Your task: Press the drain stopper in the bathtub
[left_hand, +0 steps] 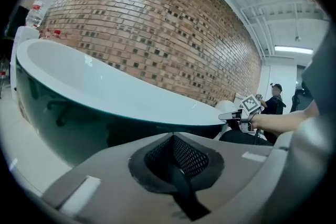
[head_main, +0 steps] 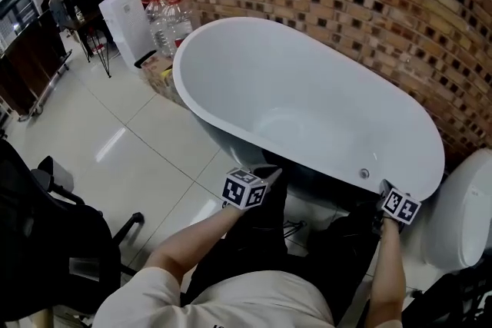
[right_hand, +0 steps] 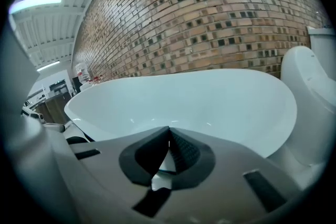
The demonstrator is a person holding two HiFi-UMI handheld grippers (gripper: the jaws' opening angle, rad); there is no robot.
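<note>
Left gripper [head_main: 270,174] – clenched, empty, we hold it beside the bathtub's [head_main: 323,88] near outer wall | right gripper [head_main: 384,188] – clenched, empty, at the near rim | round fitting [head_main: 364,173] on the inner wall just beyond it | drain stopper itself we cannot pick out

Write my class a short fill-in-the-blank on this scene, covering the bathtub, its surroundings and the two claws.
1. The wall behind the bathtub is built of ____.
2. The left claw and the right claw are both ____, holding nothing.
3. Both claws are ____ the bathtub, not in it.
4. In the head view, the toilet stands by the bathtub's ____ end.
Missing words: brick; shut; outside; right.
</note>
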